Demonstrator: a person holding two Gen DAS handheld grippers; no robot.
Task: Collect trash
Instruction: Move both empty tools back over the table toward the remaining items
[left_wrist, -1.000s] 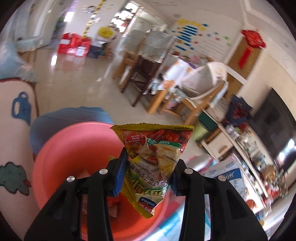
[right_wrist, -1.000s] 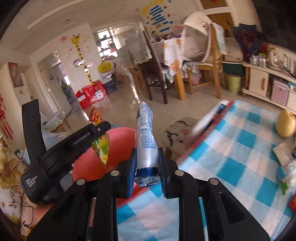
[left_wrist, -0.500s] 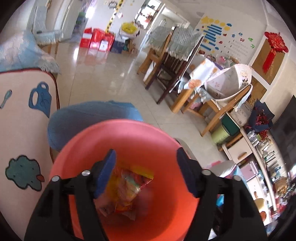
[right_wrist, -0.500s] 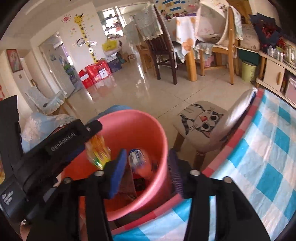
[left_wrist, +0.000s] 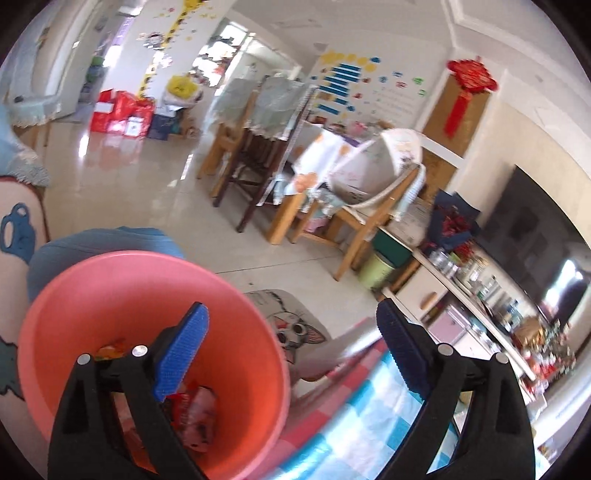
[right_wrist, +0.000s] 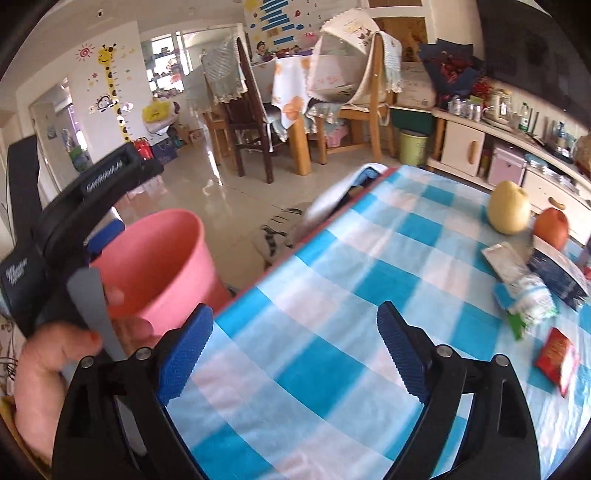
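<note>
A pink bucket (left_wrist: 92, 295) stands beside the checked table; wrappers (left_wrist: 195, 410) lie at its bottom. My left gripper (left_wrist: 291, 347) hangs over the bucket's right rim, its jaws still opening, with nothing between them. My right gripper (right_wrist: 293, 350) points at the blue-and-white tablecloth (right_wrist: 369, 266), jaws opening and empty too. In the right wrist view the bucket (right_wrist: 159, 258) sits at the left, behind a hand (right_wrist: 55, 362) that holds the left gripper. On the table's right side lie a crumpled white-and-green wrapper (right_wrist: 528, 299), a red packet (right_wrist: 557, 354) and a flat white packet (right_wrist: 504, 258).
A yellow pear (right_wrist: 509, 210) and an orange fruit (right_wrist: 552, 227) sit at the table's far right, with a dark blue pack (right_wrist: 557, 273) near them. A cat-print stool (left_wrist: 295, 325) stands between bucket and table. Dining chairs (right_wrist: 251, 110) and a cabinet (right_wrist: 480, 151) lie beyond.
Both grippers opened. The left let go of the snack bag and the right of the silver tube, and both dropped into the bucket. The right gripper then swung right over the table.
</note>
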